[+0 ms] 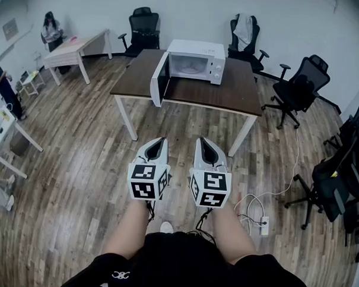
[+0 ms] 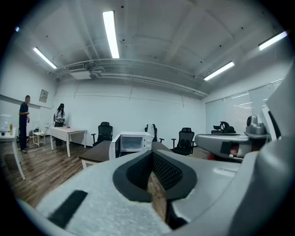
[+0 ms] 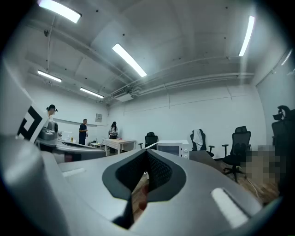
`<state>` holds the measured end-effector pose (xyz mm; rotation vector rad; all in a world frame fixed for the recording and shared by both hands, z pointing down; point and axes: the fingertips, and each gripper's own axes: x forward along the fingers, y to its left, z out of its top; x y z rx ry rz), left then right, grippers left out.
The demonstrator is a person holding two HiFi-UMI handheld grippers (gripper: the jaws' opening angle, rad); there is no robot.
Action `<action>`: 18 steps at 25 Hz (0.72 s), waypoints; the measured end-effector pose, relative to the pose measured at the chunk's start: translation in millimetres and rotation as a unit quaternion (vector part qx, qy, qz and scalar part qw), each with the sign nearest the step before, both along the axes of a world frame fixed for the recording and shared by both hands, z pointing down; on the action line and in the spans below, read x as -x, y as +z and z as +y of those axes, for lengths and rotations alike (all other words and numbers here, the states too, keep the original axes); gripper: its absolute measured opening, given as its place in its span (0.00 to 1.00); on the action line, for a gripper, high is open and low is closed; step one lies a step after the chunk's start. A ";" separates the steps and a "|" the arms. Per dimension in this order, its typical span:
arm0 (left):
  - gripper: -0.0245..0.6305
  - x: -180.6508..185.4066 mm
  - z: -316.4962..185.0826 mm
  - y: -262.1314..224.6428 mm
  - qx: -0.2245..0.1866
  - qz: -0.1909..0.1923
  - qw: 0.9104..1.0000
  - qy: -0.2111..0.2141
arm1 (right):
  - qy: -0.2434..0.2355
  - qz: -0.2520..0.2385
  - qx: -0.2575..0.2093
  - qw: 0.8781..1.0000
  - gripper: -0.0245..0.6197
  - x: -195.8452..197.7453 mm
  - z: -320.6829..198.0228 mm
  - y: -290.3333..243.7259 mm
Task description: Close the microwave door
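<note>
A white microwave (image 1: 196,60) stands on a brown table (image 1: 229,91) a few steps ahead, its door (image 1: 159,79) swung wide open to the left. Both grippers hang side by side over the wooden floor, well short of the table and pointing at it. My left gripper (image 1: 160,141) is shut and holds nothing. My right gripper (image 1: 202,141) also looks shut and empty. In the left gripper view the microwave (image 2: 132,142) shows above the closed left gripper (image 2: 152,156). In the right gripper view the microwave (image 3: 173,148) sits beyond the closed right gripper (image 3: 146,156).
Black office chairs (image 1: 297,88) stand behind and to the right of the table. A power strip (image 1: 264,224) with a cable lies on the floor at the right. A light table (image 1: 73,51) and two people (image 1: 52,30) are at the far left.
</note>
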<state>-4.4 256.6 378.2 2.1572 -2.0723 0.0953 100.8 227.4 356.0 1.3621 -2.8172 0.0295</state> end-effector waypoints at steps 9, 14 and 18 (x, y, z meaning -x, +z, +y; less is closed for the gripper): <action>0.05 13.7 -19.9 5.3 0.008 0.002 1.000 0.002 | -0.015 -0.009 -0.001 1.000 0.05 19.3 -15.3 -0.3; 0.05 34.6 -35.1 5.5 0.010 0.005 1.000 -0.001 | -0.015 -0.004 -0.003 1.000 0.05 38.8 -29.7 -1.5; 0.05 52.7 -49.8 3.3 0.012 0.006 1.000 0.002 | -0.017 0.003 -0.002 1.000 0.05 56.6 -41.3 -0.6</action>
